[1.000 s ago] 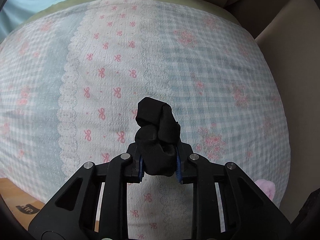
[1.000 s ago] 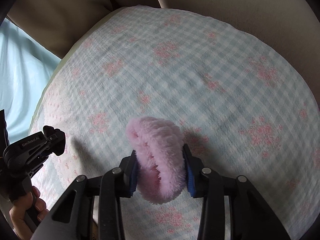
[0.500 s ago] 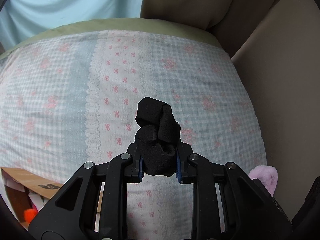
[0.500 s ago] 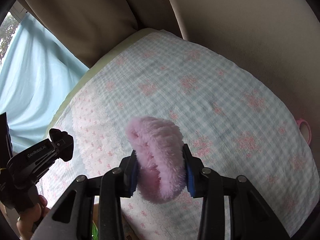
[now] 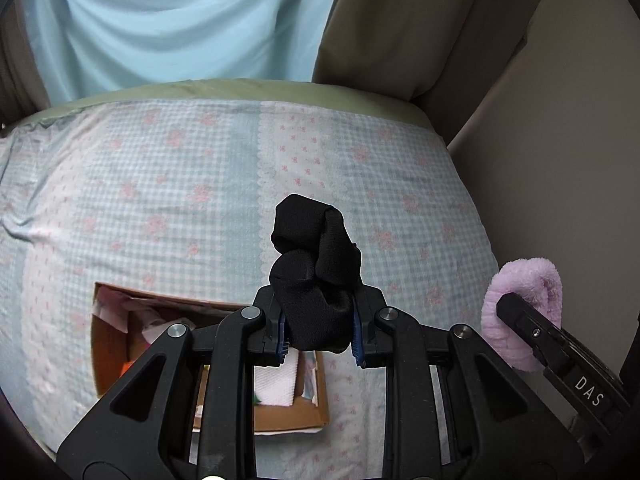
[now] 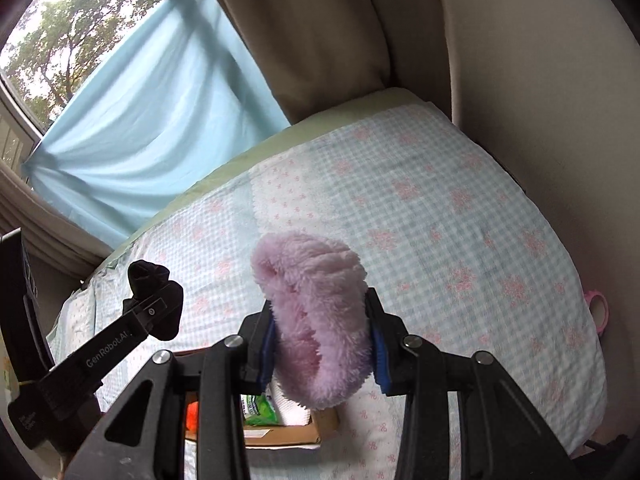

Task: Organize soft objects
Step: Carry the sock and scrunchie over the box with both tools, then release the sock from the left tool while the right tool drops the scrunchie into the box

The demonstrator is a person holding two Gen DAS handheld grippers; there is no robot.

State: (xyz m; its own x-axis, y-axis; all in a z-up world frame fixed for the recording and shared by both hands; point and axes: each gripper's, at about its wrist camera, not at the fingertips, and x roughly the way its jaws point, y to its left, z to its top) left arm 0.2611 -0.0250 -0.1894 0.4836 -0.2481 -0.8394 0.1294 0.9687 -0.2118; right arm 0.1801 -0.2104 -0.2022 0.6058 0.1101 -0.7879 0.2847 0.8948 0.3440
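Sock bundle (image 5: 316, 280) clamped between left jaws; pink fluffy piece (image 6: 316, 320) between right jaws.

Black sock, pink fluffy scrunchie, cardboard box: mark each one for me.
black sock (image 5: 316, 268), left wrist view, middle of the bundle.
pink fluffy scrunchie (image 6: 320, 320), right wrist view, its fuzzy front face.
cardboard box (image 5: 110, 352), left wrist view, left inner wall.

Soft, dim daylight comes through the window (image 6: 48, 52) at the upper left of the right wrist view, where the sky glares white, and glows through the blue curtain (image 5: 180, 24). Shadows on the bed (image 5: 168, 200) are faint and diffuse. Both fisheye pictures bow strongly toward dark vignetted corners; focus stays fairly sharp throughout.
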